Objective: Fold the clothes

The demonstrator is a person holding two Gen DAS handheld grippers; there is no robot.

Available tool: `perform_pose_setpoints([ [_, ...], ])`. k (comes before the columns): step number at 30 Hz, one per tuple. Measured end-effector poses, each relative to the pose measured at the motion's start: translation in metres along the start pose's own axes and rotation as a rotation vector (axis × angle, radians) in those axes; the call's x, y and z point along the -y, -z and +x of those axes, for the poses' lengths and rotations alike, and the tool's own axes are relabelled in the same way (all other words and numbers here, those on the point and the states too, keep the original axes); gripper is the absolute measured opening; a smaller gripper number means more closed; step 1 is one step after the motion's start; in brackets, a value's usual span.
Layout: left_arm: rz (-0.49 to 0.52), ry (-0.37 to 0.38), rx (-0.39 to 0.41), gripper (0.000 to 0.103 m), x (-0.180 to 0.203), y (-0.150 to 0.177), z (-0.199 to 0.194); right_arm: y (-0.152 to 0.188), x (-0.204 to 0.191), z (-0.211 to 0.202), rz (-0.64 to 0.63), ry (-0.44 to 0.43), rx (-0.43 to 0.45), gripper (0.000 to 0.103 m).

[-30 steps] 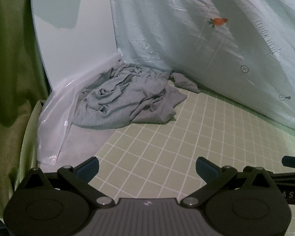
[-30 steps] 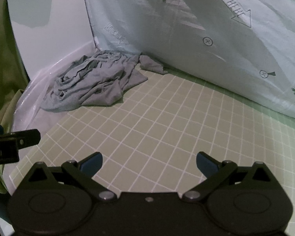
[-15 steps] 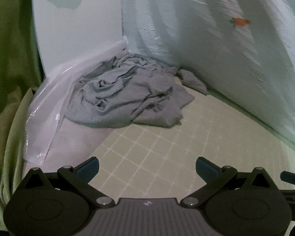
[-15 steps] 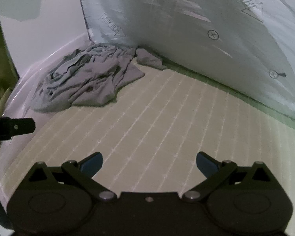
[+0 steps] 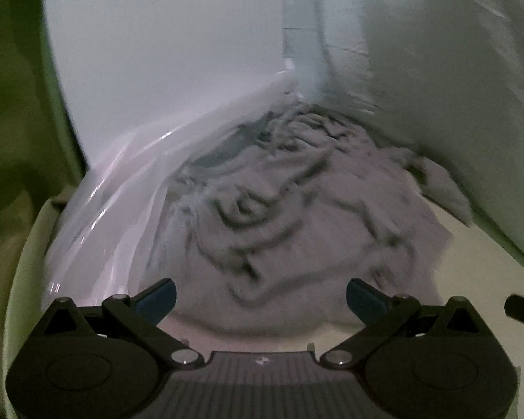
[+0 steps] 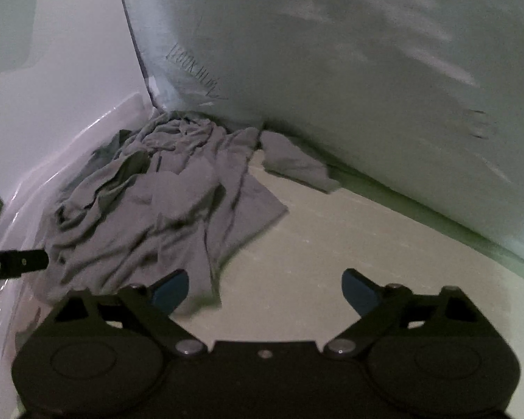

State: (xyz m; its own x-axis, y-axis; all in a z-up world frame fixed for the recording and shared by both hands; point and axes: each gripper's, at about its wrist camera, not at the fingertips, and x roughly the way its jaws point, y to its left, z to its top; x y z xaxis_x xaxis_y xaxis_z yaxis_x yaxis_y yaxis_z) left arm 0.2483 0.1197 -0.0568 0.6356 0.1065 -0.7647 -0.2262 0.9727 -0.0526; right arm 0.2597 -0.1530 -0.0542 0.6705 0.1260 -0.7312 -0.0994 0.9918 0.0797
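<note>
pale mat point(image 6: 332, 244), crumpled grey garment point(image 5: 297, 230) ahead of left tool point(image 5: 260, 296)

garment point(image 6: 164, 209) – grey | mat point(image 6: 332, 244) – pale green | pads point(image 6: 171, 288) – blue

Left tongs point(image 5: 260, 295), right tongs point(image 6: 264, 288): agape.

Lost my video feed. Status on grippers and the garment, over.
Left gripper open, empty. Right gripper open, empty. Grey garment crumpled in the corner, unfolded, partly on a clear plastic sheet. Nothing blocking.
</note>
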Motion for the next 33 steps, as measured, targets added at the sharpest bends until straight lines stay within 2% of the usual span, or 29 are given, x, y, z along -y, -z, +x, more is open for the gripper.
perform_pose_setpoints([
  [2, -0.005, -0.005, -0.001, 0.096, 0.002, -0.018, 0.025, -0.014, -0.006, 0.028, 0.010, -0.021, -0.015, 0.088],
  [5, -0.009, 0.005, -0.016, 0.090, 0.005, -0.037, 0.058, -0.030, -0.007, 0.071, 0.094, -0.082, -0.042, 0.083],
  [7, -0.013, 0.020, -0.036, 0.084, 0.007, -0.045, 0.077, -0.040, -0.010, 0.100, 0.143, -0.117, -0.063, 0.082],
  [10, -0.015, 0.035, -0.063, 0.075, 0.010, -0.055, 0.102, -0.054, -0.018, 0.134, 0.152, -0.140, -0.093, 0.080],
  [12, -0.001, 0.024, -0.063, 0.073, 0.014, -0.055, 0.109, -0.055, -0.022, 0.146, 0.146, -0.151, -0.113, 0.068],
  [13, 0.011, 0.022, -0.056, 0.069, 0.016, -0.054, 0.108, -0.055, -0.023, 0.150, 0.142, -0.159, -0.120, 0.059],
  [14, 0.023, 0.022, -0.049, 0.062, 0.018, -0.053, 0.107, -0.055, -0.024, 0.153, 0.134, -0.171, -0.123, 0.041],
  [16, 0.032, 0.039, -0.037, 0.048, 0.020, -0.052, 0.103, -0.053, -0.026, 0.149, 0.109, -0.206, -0.114, 0.017],
  [18, 0.045, 0.053, -0.036, 0.028, 0.024, -0.050, 0.097, -0.048, -0.025, 0.141, 0.075, -0.191, -0.097, 0.011],
  [19, 0.052, 0.067, -0.042, 0.009, 0.029, -0.048, 0.093, -0.044, -0.024, 0.135, 0.059, -0.180, -0.093, 0.010],
  [20, 0.058, 0.085, -0.051, 0.005, 0.034, -0.044, 0.088, -0.037, -0.019, 0.127, 0.057, -0.168, -0.093, 0.010],
  [23, 0.079, 0.140, -0.077, 0.005, 0.049, -0.032, 0.074, -0.017, -0.005, 0.102, 0.049, -0.130, -0.093, 0.009],
  [26, 0.108, 0.202, -0.112, 0.005, 0.073, -0.008, 0.053, 0.016, 0.021, 0.064, 0.076, -0.075, -0.095, 0.009],
  [29, 0.157, 0.275, -0.150, 0.005, 0.104, 0.028, 0.025, 0.062, 0.061, 0.010, 0.132, -0.009, -0.107, 0.009],
  [33, 0.247, 0.407, -0.227, 0.008, 0.154, 0.091, -0.019, 0.134, 0.119, -0.072, 0.221, 0.096, -0.132, 0.009],
])
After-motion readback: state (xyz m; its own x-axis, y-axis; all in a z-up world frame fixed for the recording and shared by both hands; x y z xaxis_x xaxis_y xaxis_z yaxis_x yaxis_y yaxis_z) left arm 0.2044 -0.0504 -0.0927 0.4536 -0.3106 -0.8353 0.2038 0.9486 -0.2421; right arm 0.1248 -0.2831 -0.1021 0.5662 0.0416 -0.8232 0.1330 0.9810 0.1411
